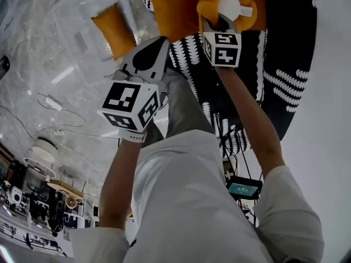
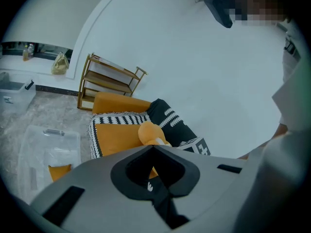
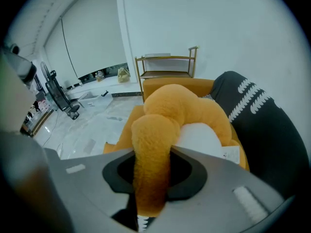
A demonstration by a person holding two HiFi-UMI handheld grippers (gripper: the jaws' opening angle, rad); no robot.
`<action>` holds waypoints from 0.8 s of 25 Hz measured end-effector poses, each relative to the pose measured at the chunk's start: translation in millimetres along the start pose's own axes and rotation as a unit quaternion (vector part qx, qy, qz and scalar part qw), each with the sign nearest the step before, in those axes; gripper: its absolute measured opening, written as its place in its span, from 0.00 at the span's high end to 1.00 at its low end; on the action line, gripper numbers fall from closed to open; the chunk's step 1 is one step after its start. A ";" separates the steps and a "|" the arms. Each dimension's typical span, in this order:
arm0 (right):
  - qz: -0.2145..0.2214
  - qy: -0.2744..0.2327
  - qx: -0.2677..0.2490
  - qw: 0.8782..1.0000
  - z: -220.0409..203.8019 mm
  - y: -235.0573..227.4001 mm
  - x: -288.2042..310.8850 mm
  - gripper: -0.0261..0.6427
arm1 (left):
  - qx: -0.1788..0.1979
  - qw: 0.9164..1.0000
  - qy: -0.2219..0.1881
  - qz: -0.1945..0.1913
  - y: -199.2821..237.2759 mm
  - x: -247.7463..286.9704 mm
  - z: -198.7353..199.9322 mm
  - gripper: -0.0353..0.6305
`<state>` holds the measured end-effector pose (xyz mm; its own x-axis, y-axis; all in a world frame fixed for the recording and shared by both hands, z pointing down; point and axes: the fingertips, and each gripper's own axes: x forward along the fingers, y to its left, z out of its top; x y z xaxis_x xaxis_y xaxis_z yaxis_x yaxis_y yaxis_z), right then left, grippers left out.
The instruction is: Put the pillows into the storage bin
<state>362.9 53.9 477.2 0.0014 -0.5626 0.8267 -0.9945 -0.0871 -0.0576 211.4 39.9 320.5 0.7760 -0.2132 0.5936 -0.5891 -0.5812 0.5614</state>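
Our right gripper [image 1: 219, 22] has its jaws clamped on the orange plush pillow [image 1: 206, 7] at top centre. Our left gripper [image 1: 158, 47], jaws closed and empty, is lower right of the clear storage bin [image 1: 71, 11].

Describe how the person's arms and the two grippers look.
The left gripper and right gripper each have a grey body with a dark hollow behind the jaws and bear a white cube with black square markers. The person wears a white short-sleeved top.
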 end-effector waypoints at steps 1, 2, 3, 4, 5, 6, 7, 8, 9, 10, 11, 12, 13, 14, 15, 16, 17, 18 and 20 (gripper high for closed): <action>0.005 -0.001 -0.005 1.000 4.2 12.8 1.0 0.79 | -0.002 1.000 -0.002 0.002 8.4 -8.5 0.0 0.93; 0.009 -0.002 -0.010 1.000 7.7 22.3 1.5 0.79 | -0.005 1.000 -0.005 0.005 14.3 -15.1 -0.1 0.93; 0.014 -0.003 -0.016 1.000 9.8 30.0 1.4 0.79 | -0.009 1.000 -0.008 0.008 18.5 -20.6 -0.9 0.94; 0.018 -0.002 -0.021 1.000 10.7 37.6 1.5 0.79 | -0.012 1.000 -0.011 0.011 22.7 -26.0 -2.5 0.94; 0.022 -0.002 -0.025 0.999 10.9 46.1 2.1 0.79 | -0.016 1.000 -0.013 0.015 28.1 -31.8 -4.6 0.94; 0.026 -0.001 -0.030 0.999 11.2 55.5 3.3 0.79 | -0.019 1.000 -0.016 0.018 34.7 -38.1 -6.6 0.93; 0.029 0.000 -0.034 0.999 11.9 65.3 4.8 0.79 | -0.023 0.999 -0.020 0.022 41.9 -44.7 -8.3 0.93; 0.033 0.000 -0.038 0.999 12.7 74.9 6.0 0.79 | -0.027 0.999 -0.024 0.026 48.7 -51.4 -10.0 0.94; 0.037 0.000 -0.043 0.998 13.2 84.0 6.8 0.79 | -0.030 0.999 -0.027 0.030 54.8 -57.9 -11.8 0.93; 0.041 0.001 -0.048 0.998 13.3 92.5 7.3 0.79 | -0.034 0.998 -0.031 0.034 60.2 -64.1 -13.7 0.93; 0.045 0.002 -0.053 0.998 13.1 100.7 8.0 0.79 | -0.039 0.998 -0.035 0.038 65.6 -70.0 -15.8 0.93; 0.049 0.004 -0.058 0.997 12.7 108.8 9.0 0.79 | -0.043 0.997 -0.038 0.042 71.1 -75.6 -18.0 0.93; 0.053 0.007 -0.064 0.997 12.3 116.7 10.1 0.79 | -0.048 0.997 -0.041 0.046 76.7 -81.2 -20.2 0.94; 0.056 0.009 -0.070 0.996 11.9 124.3 11.1 0.79 | -0.053 0.996 -0.045 0.050 82.5 -86.9 -22.2 0.94; 0.059 0.011 -0.075 0.995 11.6 131.9 11.9 0.79 | -0.058 0.996 -0.049 0.054 88.5 -93.1 -24.1 0.94; 0.062 0.013 -0.080 0.995 11.2 139.6 12.4 0.79 | -0.062 0.995 -0.053 0.059 94.5 -99.7 -25.9 0.93; 0.066 0.015 -0.084 0.994 10.7 147.7 13.0 0.79 | -0.067 0.994 -0.057 0.064 100.8 -106.8 -27.7 0.94; 0.070 0.017 -0.090 0.993 9.8 156.3 13.7 0.79 | -0.072 0.993 -0.062 0.069 107.3 -114.1 -29.7 0.93; 0.080 0.022 -0.101 0.991 7.8 174.5 15.3 0.79 | -0.085 0.991 -0.070 0.080 120.4 -128.9 -34.5 0.94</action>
<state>190.2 23.6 475.4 -0.1578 -0.5186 0.8403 -0.9824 0.1689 -0.0802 32.7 24.5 331.5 0.6864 -0.4056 0.6036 -0.7272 -0.3938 0.5623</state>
